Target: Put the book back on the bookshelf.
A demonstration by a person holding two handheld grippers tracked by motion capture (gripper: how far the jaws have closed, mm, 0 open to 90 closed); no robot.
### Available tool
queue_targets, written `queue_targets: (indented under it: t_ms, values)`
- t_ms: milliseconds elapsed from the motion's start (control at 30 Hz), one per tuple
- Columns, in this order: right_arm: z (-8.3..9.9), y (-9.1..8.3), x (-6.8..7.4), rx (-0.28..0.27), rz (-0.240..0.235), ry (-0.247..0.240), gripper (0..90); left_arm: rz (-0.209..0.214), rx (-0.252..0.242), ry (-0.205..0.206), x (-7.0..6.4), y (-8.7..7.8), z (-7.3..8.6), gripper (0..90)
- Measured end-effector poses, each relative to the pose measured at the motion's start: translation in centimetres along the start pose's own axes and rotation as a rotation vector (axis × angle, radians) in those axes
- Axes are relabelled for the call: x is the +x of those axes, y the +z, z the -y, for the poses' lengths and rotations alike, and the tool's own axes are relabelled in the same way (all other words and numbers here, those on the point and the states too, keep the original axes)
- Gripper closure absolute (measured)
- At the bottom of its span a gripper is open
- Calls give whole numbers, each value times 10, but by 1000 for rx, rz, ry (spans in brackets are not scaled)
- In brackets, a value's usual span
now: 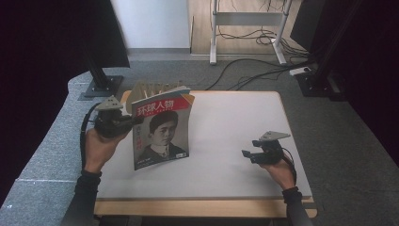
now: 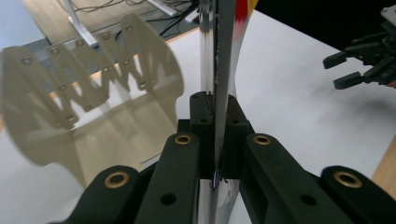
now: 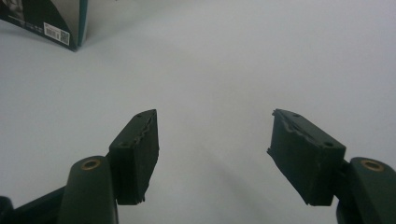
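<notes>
Desk (image 1: 235,122): a white top with a pale wooden edge is showing along its near side and far-left corner.
Floor (image 1: 339,127): grey carpet is spreading around the desk; farther back it is giving way to light wooden boards (image 1: 244,44).
Wall (image 1: 153,23): a white panel is standing beyond the desk's far-left corner.
Frame (image 1: 249,21): a white metal stand is resting on the wooden boards past the desk's far edge.
Cables (image 1: 254,66): black leads are trailing across the carpet toward a white power strip (image 1: 300,71).
Dark drapes (image 1: 42,56): black cloth is hanging at both sides of the room.
Black post (image 1: 99,77): it is standing on a flat base off the far-left corner.
</notes>
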State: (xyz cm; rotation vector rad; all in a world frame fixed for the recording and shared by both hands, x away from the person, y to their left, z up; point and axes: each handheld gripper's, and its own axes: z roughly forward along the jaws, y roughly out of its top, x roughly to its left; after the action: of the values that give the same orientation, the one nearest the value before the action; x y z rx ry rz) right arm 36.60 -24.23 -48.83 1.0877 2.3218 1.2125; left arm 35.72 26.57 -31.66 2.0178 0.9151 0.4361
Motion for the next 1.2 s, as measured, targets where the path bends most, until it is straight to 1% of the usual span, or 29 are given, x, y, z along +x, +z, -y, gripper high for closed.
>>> queue_targets:
  t_ms: [167, 333, 500, 867, 967, 1067, 1133, 1200]
  values:
    - [1, 2, -1, 7, -2, 1, 317, -38, -13, -20, 10, -10, 0, 872]
    - [1, 5, -1, 15, -2, 6, 317, -62, -42, -38, 17, -19, -3, 873]
    - [2, 5, -2, 19, 0, 8, 319, -78, -54, -39, 20, -24, -8, 873]
    - [4, 6, -4, 25, 6, 17, 327, -119, -76, -63, 26, -31, -11, 873]
    - [4, 6, -4, 27, 6, 15, 329, -131, -76, -68, 28, -27, -13, 873]
    - [4, 6, -4, 27, 7, 15, 330, -135, -79, -79, 29, -19, -15, 873]
    - [4, 6, -4, 28, 7, 14, 331, -136, -89, -87, 31, -12, -17, 873]
    - [4, 6, -4, 27, 8, 12, 332, -128, -107, -99, 32, -4, -19, 873]
